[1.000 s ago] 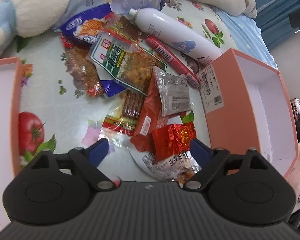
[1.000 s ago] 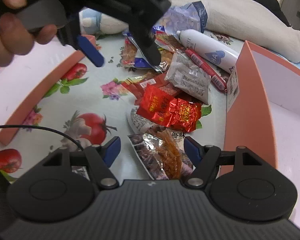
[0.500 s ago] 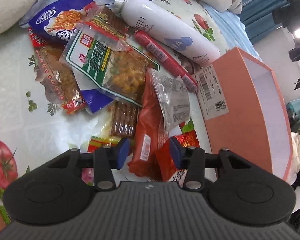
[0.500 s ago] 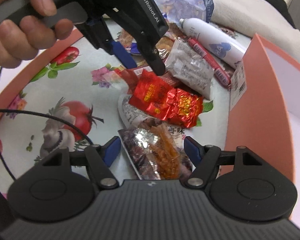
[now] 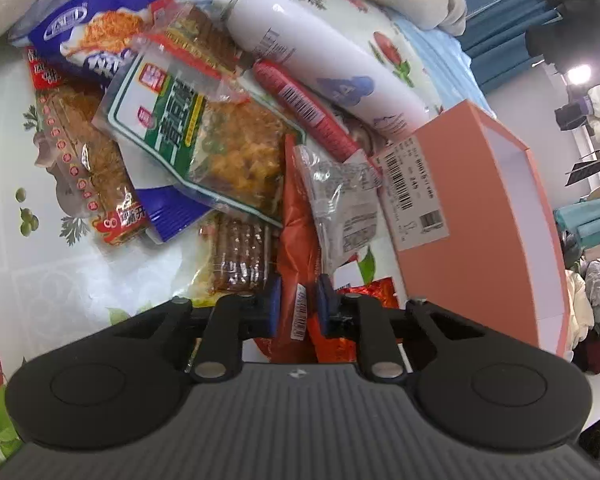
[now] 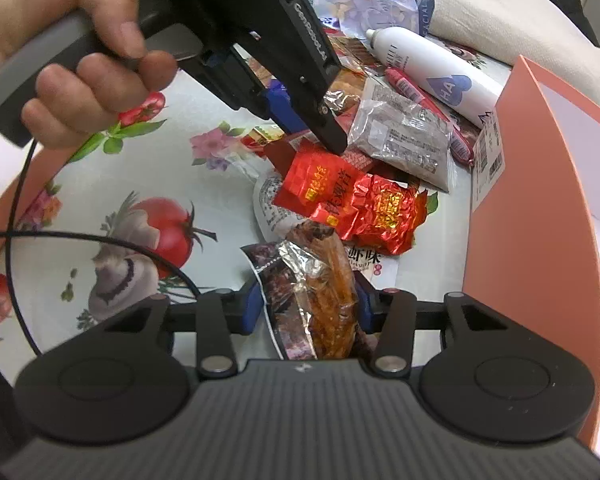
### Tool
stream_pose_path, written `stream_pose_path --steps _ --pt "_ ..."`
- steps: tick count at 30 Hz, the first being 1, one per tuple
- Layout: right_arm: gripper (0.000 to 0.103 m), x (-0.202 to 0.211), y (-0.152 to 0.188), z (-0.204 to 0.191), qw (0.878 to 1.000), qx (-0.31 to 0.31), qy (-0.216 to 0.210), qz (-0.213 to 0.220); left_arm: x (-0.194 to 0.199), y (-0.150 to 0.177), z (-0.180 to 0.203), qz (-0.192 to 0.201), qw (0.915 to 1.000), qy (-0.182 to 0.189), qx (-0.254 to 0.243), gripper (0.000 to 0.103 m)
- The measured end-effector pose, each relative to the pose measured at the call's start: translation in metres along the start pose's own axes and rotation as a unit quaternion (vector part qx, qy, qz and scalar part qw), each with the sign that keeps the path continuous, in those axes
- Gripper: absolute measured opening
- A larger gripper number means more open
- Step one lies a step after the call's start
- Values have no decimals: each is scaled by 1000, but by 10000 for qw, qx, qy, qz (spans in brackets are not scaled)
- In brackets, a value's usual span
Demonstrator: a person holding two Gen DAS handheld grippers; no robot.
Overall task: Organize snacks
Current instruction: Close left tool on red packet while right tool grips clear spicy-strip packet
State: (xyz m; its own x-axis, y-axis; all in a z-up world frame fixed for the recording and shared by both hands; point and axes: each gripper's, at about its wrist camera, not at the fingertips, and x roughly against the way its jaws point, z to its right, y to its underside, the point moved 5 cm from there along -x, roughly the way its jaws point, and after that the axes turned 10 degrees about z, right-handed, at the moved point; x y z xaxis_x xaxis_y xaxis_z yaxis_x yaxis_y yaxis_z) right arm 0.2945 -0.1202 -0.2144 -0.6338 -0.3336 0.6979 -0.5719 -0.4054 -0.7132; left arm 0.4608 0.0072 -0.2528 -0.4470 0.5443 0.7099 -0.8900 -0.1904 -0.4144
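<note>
- Left hand-held gripper [image 5: 296, 304], lower centre of the left wrist view: blue pads closed on the near end of a long red-orange packet [image 5: 300, 240], which runs up the frame into the snack pile.
- Right hand-held gripper [image 6: 307, 310], lower centre of the right wrist view: pads pressed against both sides of a foil-and-clear pouch of orange-brown snack [image 6: 316, 292], gripping it.
- Snack pile, centre of both views, lying on a surface covered by a cloth printed with tomatoes and flowers [image 6: 160, 224].
- Crinkled red foil packets [image 6: 352, 200], centre of the right wrist view, just above the gripped pouch and resting on a white wrapper.
- Clear packet with a printed label [image 5: 340, 204], overlapping the right side of the red-orange packet.
- Green-and-white bag [image 5: 204, 140], upper centre of the left wrist view, lying over a blue bag [image 5: 92, 48].
- Red sausage stick [image 5: 308, 112] beside a white spray bottle [image 5: 320, 60], both slanting toward the upper left.
- Salmon-coloured open box [image 5: 480, 220], right side of the frame, white inside, with a barcode sticker on its near wall.
- Person's left hand [image 6: 88, 60], upper left of the right wrist view, grasping the other tool's handle.
</note>
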Motion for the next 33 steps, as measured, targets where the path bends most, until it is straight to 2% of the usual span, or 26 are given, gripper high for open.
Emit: stream_pose_path --steps 9,17,28,30,31,33 --pt "45 18 -4 -1 9999 -77 -36 114 50 5 5 353 9991 -169 167 12" --pt "45 39 -6 -7 9989 -330 -118 308 110 31 1 773 9958 -454 171 12" --pt "47 38 7 -10 9948 -936 -362 161 168 104 -13 1359 9864 -846 361 12" --pt "50 38 12 -12 9939 -1041 -343 159 170 124 -14 1414 9849 -938 355 12" --pt "55 38 15 -12 9935 -1090 -310 146 170 133 -15 1427 9845 -929 409 12" --pt "55 40 21 -12 9933 -1121 -253 118 171 150 -16 1515 9825 -957 504 12"
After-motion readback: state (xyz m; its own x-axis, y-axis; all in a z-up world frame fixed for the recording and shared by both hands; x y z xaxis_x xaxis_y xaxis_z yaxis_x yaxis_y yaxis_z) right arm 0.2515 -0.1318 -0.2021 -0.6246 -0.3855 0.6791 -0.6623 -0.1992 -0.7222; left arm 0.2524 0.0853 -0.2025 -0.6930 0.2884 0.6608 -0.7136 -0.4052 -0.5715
